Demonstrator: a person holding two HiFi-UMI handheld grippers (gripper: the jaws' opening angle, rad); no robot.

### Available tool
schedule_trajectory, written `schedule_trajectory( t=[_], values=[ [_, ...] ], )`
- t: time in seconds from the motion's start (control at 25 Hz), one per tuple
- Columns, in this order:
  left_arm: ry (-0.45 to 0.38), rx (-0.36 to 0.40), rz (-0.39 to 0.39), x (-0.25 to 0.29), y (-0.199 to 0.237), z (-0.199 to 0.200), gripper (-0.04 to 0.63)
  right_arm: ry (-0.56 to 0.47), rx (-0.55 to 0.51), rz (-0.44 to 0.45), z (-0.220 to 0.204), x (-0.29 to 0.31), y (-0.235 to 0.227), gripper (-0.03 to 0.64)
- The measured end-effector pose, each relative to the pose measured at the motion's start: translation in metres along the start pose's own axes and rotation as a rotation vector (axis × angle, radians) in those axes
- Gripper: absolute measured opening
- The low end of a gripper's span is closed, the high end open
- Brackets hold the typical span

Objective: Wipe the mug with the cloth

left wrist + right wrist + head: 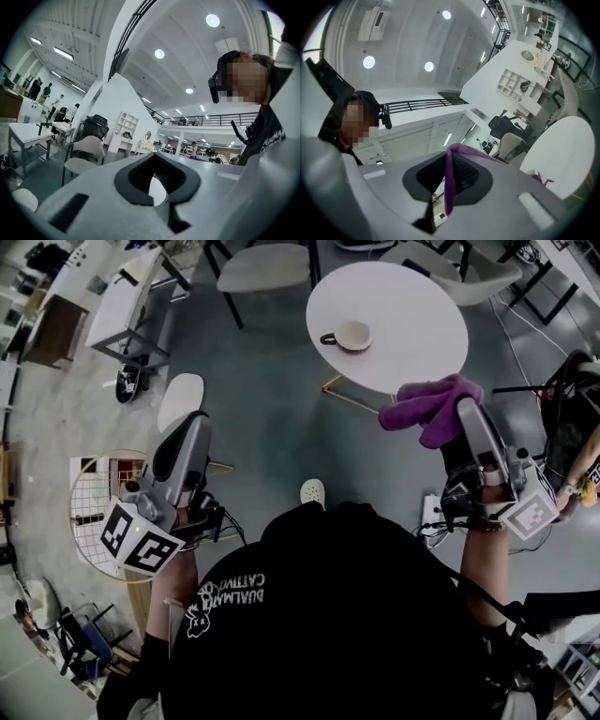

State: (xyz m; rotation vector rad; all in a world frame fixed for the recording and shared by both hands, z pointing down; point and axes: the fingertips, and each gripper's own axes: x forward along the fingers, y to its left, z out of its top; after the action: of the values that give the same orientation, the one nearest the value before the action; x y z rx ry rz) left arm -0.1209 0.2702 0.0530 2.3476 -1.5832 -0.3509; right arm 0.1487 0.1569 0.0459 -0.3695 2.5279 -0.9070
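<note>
Purple cloth [429, 407] clamped in my right tongs [466, 416], left tongs [192, 423] closed, empty; approach stage, I judge: next reach mug [351, 336], upper centre

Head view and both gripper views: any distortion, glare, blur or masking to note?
Head view: dim, even light, wide-angle, mug and cloth clear. Left gripper view: strong fisheye, dark corners, ceiling lamps blown out, a mosaic patch at upper right. Right gripper view: same fisheye and lamp glare, mosaic patch at left.
</note>
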Motion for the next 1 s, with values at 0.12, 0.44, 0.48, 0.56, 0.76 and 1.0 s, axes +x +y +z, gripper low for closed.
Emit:
schedule_trajectory(
  t=[0.12,0.44,0.48,0.56,0.76,1.0],
  values=[
    [0.031,0.001,-0.039,0.008,0.035,0.003,0.005,-0.051,-0.019,-0.047,-0.007,0.02,-0.015,0.032],
    [0.102,-0.073,-0.16,0.047,0.081,-0.019,0.005,-0.105,-0.067,-0.141,-0.027,0.042,-0.05,0.032],
    [0.121,-0.079,-0.172,0.057,0.083,-0.029,0.005,-0.108,-0.068,-0.162,-0.029,0.041,-0.06,0.032],
    [0.173,-0.102,-0.197,0.072,0.088,-0.051,0.005,-0.107,-0.056,-0.21,-0.041,0.037,-0.079,0.032],
    [0.33,-0.122,-0.246,0.097,0.092,-0.105,0.005,-0.056,-0.013,-0.32,-0.085,0.032,-0.119,0.032],
    [0.384,-0.054,-0.315,0.135,0.091,-0.142,0.005,0.032,0.081,-0.372,-0.132,0.031,-0.169,0.032]
  ],
)
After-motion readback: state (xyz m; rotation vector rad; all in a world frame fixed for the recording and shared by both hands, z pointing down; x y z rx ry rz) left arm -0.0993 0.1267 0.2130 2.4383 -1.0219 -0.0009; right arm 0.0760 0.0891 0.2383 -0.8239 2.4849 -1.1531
